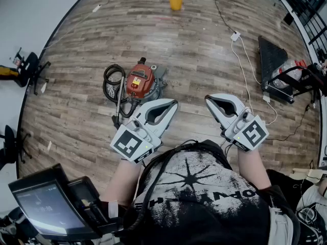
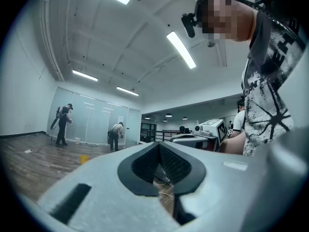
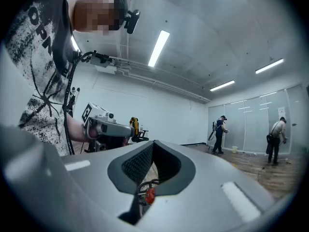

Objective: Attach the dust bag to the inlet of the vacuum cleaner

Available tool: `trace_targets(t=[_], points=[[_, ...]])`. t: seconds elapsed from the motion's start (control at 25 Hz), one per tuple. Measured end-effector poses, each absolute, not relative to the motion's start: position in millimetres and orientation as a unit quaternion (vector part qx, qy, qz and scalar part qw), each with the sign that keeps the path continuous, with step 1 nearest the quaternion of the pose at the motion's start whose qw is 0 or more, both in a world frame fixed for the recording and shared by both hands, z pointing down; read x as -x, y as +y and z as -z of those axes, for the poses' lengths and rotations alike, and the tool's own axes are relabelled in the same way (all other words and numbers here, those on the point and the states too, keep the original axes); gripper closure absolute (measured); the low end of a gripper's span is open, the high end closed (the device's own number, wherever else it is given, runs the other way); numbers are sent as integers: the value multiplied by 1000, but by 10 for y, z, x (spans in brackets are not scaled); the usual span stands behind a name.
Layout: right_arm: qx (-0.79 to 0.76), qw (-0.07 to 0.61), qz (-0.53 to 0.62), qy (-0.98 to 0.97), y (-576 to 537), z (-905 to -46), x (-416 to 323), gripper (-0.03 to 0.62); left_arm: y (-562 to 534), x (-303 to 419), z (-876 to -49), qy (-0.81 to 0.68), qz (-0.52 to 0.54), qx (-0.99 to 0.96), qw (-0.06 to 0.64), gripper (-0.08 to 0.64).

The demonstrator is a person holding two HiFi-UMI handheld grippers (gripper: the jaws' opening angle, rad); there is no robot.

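Standing over a wood floor point(image 1: 194, 50), a person in a black-and-white printed shirt point(image 1: 196, 188) holds a pair of tongs in each hand at waist height. Both pairs point forward and slightly inward, near each other but apart. The left tongs point(image 1: 172, 105) have their two curved jaws brought together at the tips, with only the padded hollow between them and nothing held; the left gripper view shows the same closed tip point(image 2: 158, 145) with floor showing through the hollow. The right tongs point(image 1: 208, 98) are likewise closed tip to tip and hold nothing point(image 3: 153, 144).

A dark screen point(image 1: 46, 208) on a stand sits low at the person's left.

Just ahead of the left tongs, the vacuum point(image 1: 139, 81) stands on the floor, its red top facing up. Its black hose point(image 1: 111, 80) is coiled against its left side, and a grey part point(image 1: 159, 75) shows at its right that I cannot make out. Through the hollow of the right tongs a bit of the vacuum's red point(image 3: 148, 195) can be seen.

Off to the right, a white cable point(image 1: 245, 70) runs across the boards from a socket block point(image 1: 235, 35), past a black rack point(image 1: 276, 60). A black chair point(image 1: 29, 68) stands by the left wall. Farthest out, a yellow bucket point(image 1: 176, 0) sits on the floor, and two people point(image 2: 63, 124) point(image 2: 115, 135) stand by a glass wall.
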State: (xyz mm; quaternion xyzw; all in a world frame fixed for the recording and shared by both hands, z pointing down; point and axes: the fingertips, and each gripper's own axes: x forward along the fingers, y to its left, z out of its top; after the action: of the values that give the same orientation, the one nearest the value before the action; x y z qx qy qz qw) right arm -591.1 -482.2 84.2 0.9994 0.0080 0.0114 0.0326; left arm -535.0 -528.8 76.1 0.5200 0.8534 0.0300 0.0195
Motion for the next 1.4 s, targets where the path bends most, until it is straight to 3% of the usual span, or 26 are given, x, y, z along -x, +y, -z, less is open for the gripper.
trace_targets(t=[0.52,1.4], points=[[-1000,6,-3,12,-4754,-820,6064,588,-5243,5456,-799,851,-30,-524,13,558],[-999,29,-4,33,-4713,-880,6232,588,-5223,5610,-901,854,-31,-520,11,558]])
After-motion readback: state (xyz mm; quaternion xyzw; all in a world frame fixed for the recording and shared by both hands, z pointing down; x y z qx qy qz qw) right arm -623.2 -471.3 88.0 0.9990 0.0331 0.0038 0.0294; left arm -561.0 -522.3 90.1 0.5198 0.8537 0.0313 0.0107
